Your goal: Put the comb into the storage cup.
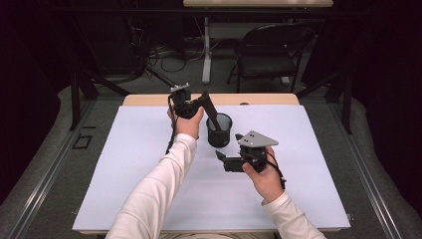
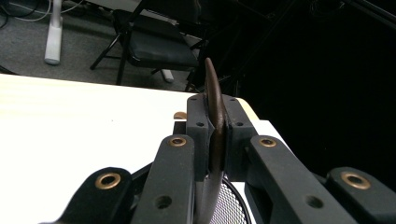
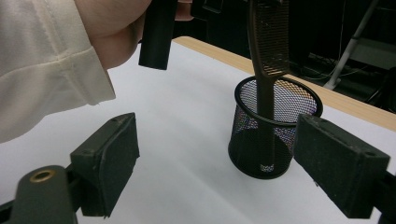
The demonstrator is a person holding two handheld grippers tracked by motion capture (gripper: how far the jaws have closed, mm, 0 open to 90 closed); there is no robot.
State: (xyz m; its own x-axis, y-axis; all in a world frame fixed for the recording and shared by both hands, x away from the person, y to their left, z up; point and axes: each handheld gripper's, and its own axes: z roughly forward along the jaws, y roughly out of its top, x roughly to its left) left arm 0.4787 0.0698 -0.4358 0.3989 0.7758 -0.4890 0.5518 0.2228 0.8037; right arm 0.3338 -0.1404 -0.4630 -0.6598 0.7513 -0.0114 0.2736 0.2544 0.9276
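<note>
A dark brown comb (image 1: 211,110) stands steeply tilted, its lower end inside a black mesh cup (image 1: 219,131) at the middle back of the white mat (image 1: 144,169). My left gripper (image 1: 203,97) is shut on the comb's upper part; in the left gripper view the comb (image 2: 215,100) is pinched edge-on between the pads, with the cup (image 2: 229,205) below. My right gripper (image 1: 222,158) hovers just in front of the cup, open, with nothing held. Between its wide-apart pads (image 3: 112,158) the right gripper view shows the cup (image 3: 243,135) and the comb (image 3: 268,42) inside it.
The mat covers a wooden table (image 1: 149,99) whose far edge lies just behind the cup. Beyond it stand a folding chair (image 1: 268,50) and a white table leg (image 1: 206,50) among floor cables. The left hand and white sleeve (image 3: 42,60) hang close to the cup's left.
</note>
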